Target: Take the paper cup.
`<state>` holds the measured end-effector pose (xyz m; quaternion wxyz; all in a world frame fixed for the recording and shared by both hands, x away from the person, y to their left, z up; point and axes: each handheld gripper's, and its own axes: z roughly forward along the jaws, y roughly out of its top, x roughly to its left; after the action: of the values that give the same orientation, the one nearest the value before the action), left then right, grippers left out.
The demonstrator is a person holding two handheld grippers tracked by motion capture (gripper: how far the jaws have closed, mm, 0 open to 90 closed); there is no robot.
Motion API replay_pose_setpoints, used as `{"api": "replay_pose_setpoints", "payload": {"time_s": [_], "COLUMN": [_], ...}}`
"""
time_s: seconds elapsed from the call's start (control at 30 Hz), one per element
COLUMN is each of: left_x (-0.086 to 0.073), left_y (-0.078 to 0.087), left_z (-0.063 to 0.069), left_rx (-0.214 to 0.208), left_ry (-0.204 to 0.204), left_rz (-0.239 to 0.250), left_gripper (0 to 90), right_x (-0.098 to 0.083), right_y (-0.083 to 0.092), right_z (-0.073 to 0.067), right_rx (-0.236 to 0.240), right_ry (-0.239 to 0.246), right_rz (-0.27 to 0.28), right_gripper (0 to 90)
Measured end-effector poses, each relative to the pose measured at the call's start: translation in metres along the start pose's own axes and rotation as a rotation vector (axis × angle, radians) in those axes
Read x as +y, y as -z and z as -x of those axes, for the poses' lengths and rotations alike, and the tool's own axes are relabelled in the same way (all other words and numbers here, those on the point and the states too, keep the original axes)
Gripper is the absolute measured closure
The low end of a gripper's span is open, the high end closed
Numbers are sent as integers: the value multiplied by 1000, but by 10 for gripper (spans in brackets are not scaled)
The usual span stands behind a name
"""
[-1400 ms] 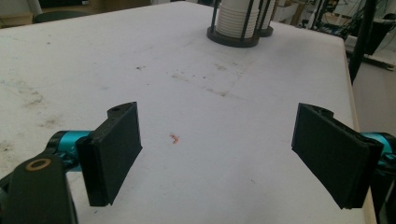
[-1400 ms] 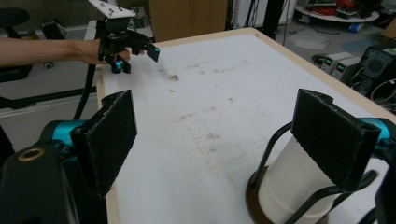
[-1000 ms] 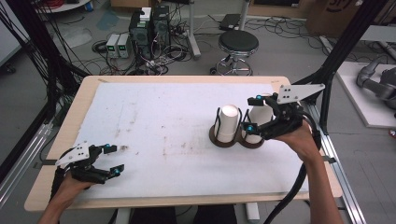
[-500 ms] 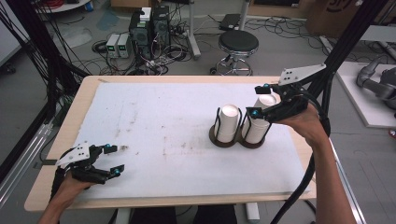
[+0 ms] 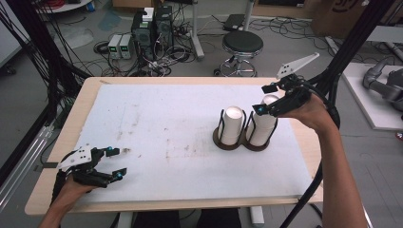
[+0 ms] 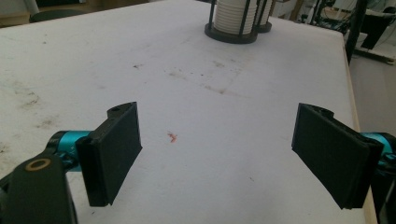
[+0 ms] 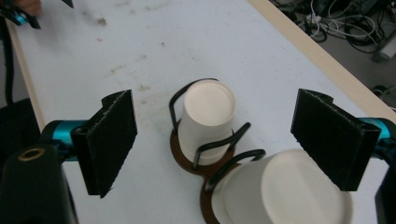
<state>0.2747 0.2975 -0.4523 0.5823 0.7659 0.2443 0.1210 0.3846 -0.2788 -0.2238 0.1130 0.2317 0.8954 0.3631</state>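
Two stacks of white paper cups stand upside down in a dark two-ring wire holder (image 5: 227, 141) on the right half of the white table. The left stack (image 5: 233, 124) and the right stack (image 5: 263, 126) are side by side. My right gripper (image 5: 264, 99) hovers open just above the right stack, with nothing between its pads. Looking down between its jaws, the right gripper (image 7: 219, 137) has the left stack (image 7: 208, 116) between them below and the right stack (image 7: 285, 191) under its right pad. My left gripper (image 5: 117, 163) rests open at the front left corner. Its jaws (image 6: 217, 149) stand empty over the bare table.
The table top (image 5: 166, 123) is white and stained, with a wooden rim. The holder (image 6: 233, 21) lies far ahead of the left gripper. Behind the table are a black stool (image 5: 242, 45), computer boxes (image 5: 152, 23) and loose cables on the floor.
My right gripper has risen from around the right cup stack and drawn back toward the table's far right, jaws open. The left gripper has stayed put.
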Motion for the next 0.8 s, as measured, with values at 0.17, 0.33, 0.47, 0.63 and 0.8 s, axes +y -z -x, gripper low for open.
{"api": "replay_pose_setpoints", "payload": {"time_s": [0.17,0.33,0.47,0.63,0.8], "left_x": [0,0,0,1,1], "left_y": [-1,-1,-1,-1,-1], "left_z": [0,0,0,0,0], "left_rx": [2,3,3,0,3], "left_ry": [-2,-3,-2,-8,-9], "left_rz": [-3,-5,-7,-14,-17], "left_gripper": [155,155,155,155,155], "right_x": [6,9,7,2,-5], "right_y": [2,2,5,5,5], "right_z": [6,12,18,23,31], "right_rx": [-24,-56,-85,-97,-97], "right_ry": [-6,-8,-32,-68,-98], "right_rz": [-45,-120,-149,-187,-203], "right_gripper": [149,149,149,149,149]}}
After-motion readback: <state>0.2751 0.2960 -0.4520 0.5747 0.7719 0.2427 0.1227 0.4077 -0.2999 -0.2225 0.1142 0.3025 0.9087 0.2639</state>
